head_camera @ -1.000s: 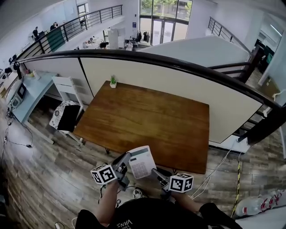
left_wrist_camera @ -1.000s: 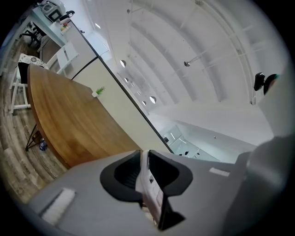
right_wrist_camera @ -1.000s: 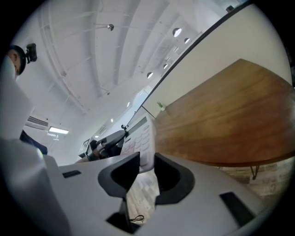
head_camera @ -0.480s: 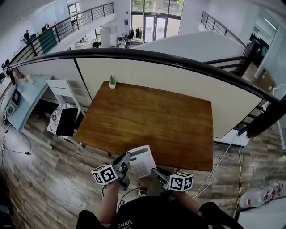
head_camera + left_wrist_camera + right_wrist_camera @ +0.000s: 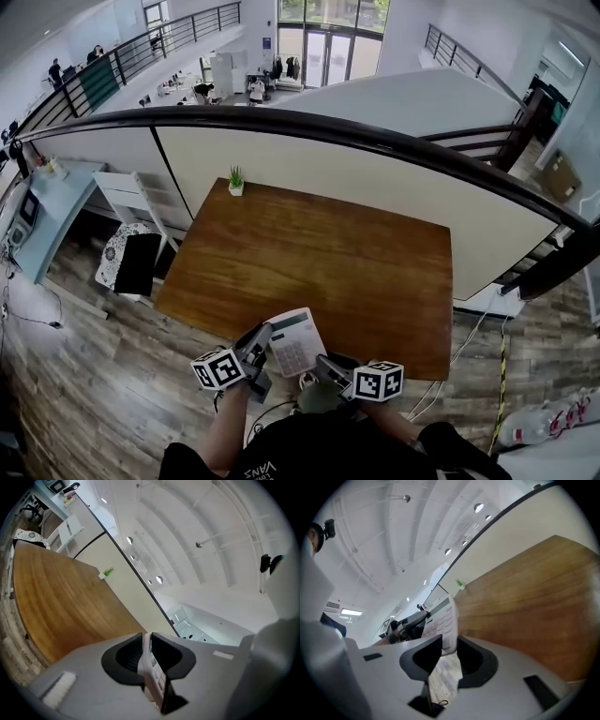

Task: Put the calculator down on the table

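Observation:
A white calculator (image 5: pixel 295 342) hangs over the near edge of the brown wooden table (image 5: pixel 319 253), tilted, keys up. My left gripper (image 5: pixel 265 341) is shut on its left side and my right gripper (image 5: pixel 322 364) is shut on its lower right side. In the left gripper view the calculator (image 5: pixel 154 674) stands edge-on, pinched between the dark jaws of the left gripper (image 5: pixel 147 656). In the right gripper view the calculator (image 5: pixel 443 623) passes between the jaws of the right gripper (image 5: pixel 449 656), with the left gripper (image 5: pixel 405 626) holding its far side.
A small potted plant (image 5: pixel 235 178) stands at the table's far left corner. A white chair (image 5: pixel 127 199) and a seat with dark cloth (image 5: pixel 136 262) stand left of the table. A low wall with a dark railing (image 5: pixel 375 141) runs behind it. Wood floor (image 5: pixel 84 375) lies below.
Both grippers have carried the calculator forward together and slightly lower, so it now overlaps the table's near edge. The grip on it looks the same.

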